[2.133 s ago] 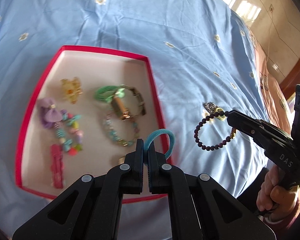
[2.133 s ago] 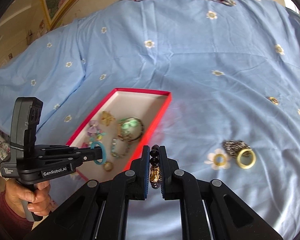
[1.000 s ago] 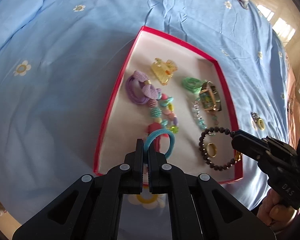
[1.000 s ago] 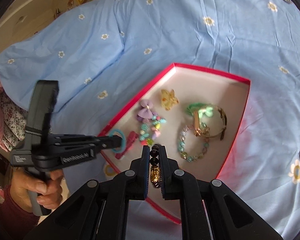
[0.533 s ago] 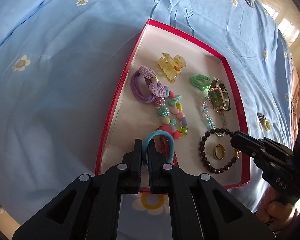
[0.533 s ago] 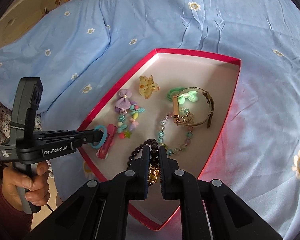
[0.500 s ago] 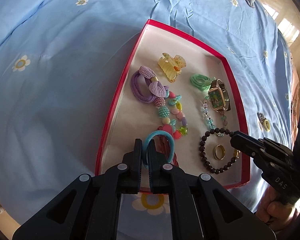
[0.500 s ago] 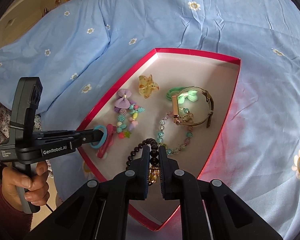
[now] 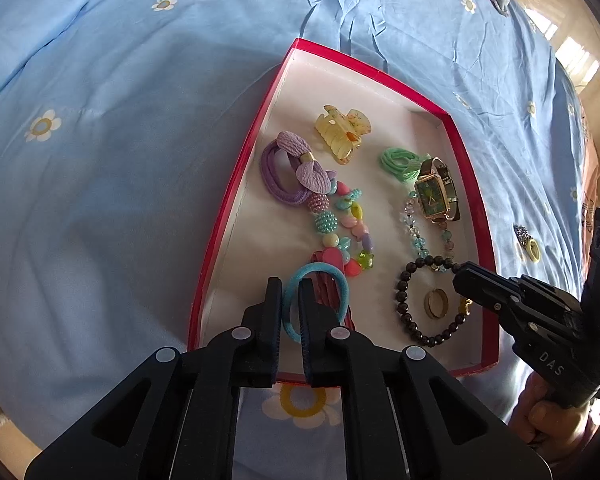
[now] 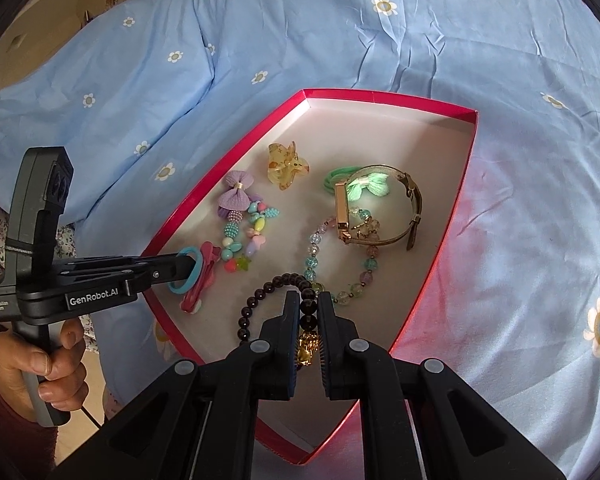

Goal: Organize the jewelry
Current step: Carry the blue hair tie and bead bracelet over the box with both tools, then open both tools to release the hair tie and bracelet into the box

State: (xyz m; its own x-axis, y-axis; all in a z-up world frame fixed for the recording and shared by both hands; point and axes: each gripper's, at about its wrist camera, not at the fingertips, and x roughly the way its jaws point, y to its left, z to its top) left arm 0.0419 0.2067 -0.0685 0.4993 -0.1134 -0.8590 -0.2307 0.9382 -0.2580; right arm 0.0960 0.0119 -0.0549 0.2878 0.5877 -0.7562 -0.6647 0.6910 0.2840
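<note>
Here the left hand-held gripper (image 9: 290, 312) sits over the near end of the red tray (image 9: 236, 200), w/ the blue hair tie (image 9: 316, 304) caught between its pads; the jaws have just been easing apart, but the tie's near side is still between them & the pads look to be pinching it. The tie hangs just above a red hair clip (image 10: 198, 280) at the tray's near left corner. The right hand-held gripper (image 10: 309, 312) is pinching the dark bead bracelet (image 9: 408, 304) at its gold charm (image 10: 306, 350), jaws nearly pressed together on the beads. The bracelet's loop droops onto the tray floor near the near right corner, around a gold ring (image 9: 436, 303). A person's hand (image 10: 32, 368) grips the left tool's handle; another hand (image 9: 548, 412) holds the right one.

Also in the tray: a yellow claw clip (image 9: 342, 132) toward the far end, a purple bow tie (image 9: 292, 168) by the left wall, a multicolour bead string (image 9: 340, 232) in the middle, a green hair tie (image 9: 398, 162), a gold watch (image 9: 434, 196) by the right wall, and a clear bead bracelet (image 10: 340, 276) next to it.

The tray lies on a bed w/ a blue daisy-print sheet (image 9: 120, 140). Out on the sheet, past the tray's right wall, a ring & a sparkly piece (image 9: 528, 240) lie well apart from the rest.
</note>
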